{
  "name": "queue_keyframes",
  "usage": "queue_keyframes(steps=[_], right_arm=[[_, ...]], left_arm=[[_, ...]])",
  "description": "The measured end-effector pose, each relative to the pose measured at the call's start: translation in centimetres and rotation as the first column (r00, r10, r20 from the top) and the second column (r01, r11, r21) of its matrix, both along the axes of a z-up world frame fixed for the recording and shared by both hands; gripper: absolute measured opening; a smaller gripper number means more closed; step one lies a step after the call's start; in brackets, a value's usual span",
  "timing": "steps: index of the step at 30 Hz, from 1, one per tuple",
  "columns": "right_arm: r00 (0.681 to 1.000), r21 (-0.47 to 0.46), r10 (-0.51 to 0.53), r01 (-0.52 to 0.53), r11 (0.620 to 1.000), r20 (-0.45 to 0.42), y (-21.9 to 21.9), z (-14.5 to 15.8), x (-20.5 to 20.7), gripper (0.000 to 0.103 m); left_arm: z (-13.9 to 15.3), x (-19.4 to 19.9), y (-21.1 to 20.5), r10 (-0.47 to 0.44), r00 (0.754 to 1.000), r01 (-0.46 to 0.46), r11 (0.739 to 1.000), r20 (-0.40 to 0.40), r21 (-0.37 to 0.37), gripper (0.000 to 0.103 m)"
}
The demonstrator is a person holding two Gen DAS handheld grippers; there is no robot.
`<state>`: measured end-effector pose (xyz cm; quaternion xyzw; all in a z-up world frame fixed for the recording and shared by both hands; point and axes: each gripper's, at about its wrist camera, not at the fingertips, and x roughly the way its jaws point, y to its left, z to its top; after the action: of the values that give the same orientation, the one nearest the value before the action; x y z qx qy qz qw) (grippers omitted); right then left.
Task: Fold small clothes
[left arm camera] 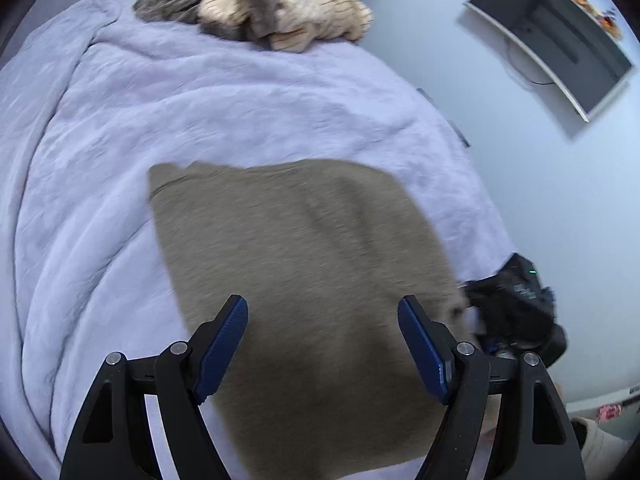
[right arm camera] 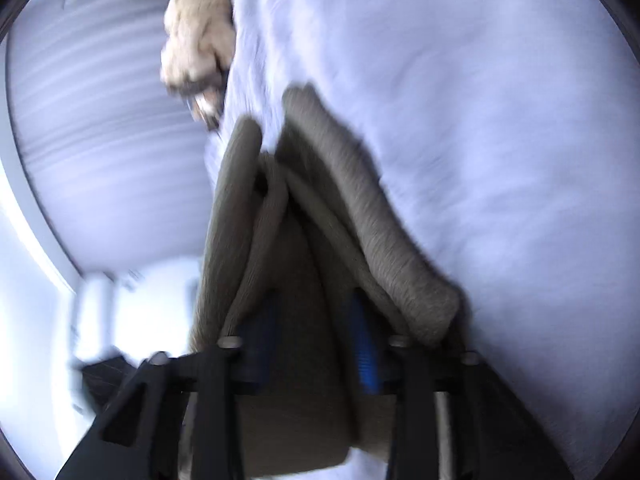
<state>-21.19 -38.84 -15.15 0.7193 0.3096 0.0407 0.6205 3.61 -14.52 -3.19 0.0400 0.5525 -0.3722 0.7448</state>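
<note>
A taupe knit garment [left arm camera: 304, 264] lies folded flat on the lavender blanket [left arm camera: 120, 152]. My left gripper [left arm camera: 322, 320] hovers above its near part, open and empty. My right gripper shows at the garment's right edge in the left wrist view [left arm camera: 516, 312]. In the right wrist view my right gripper [right arm camera: 316, 320] has thick folded layers of the same garment [right arm camera: 360, 208] between its blue pads [right arm camera: 366, 356]. The image is blurred and cloth covers the fingertips.
A pile of beige and grey striped clothes [left arm camera: 276, 4] sits at the far end of the blanket, also in the right wrist view [right arm camera: 196, 40]. A dark wall-mounted screen [left arm camera: 560, 36] is on the wall at right. The bed edge runs along the right.
</note>
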Motion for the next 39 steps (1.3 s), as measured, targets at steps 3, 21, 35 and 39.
queue_keyframes(steps=[3, 21, 35, 39], right_arm=[[0.998, 0.091, -0.050, 0.046, 0.995, 0.037, -0.2, -0.6, -0.3, 0.061], [0.944, -0.569, 0.299, -0.324, 0.755, -0.142, 3.3, 10.2, 6.0, 0.015], [0.913, -0.542, 0.197, -0.374, 0.753, -0.357, 0.6, 7.9, 4.1, 0.044], [0.938, -0.505, 0.202, -0.324, 0.800, -0.282, 0.8, 9.6, 1.1, 0.050]], left_arm=[[-2.5, 1.4, 2.8, 0.101, 0.994, -0.099, 0.993, -0.033, 0.066, 0.078], [-4.6, 1.1, 4.1, 0.127, 0.992, -0.125, 0.986, -0.010, 0.109, 0.078], [-4.9, -0.5, 5.9, 0.137, 0.990, -0.128, 0.973, -0.030, 0.193, 0.087], [-4.2, -1.5, 6.6, 0.132, 0.988, -0.119, 0.980, -0.077, 0.157, 0.070]])
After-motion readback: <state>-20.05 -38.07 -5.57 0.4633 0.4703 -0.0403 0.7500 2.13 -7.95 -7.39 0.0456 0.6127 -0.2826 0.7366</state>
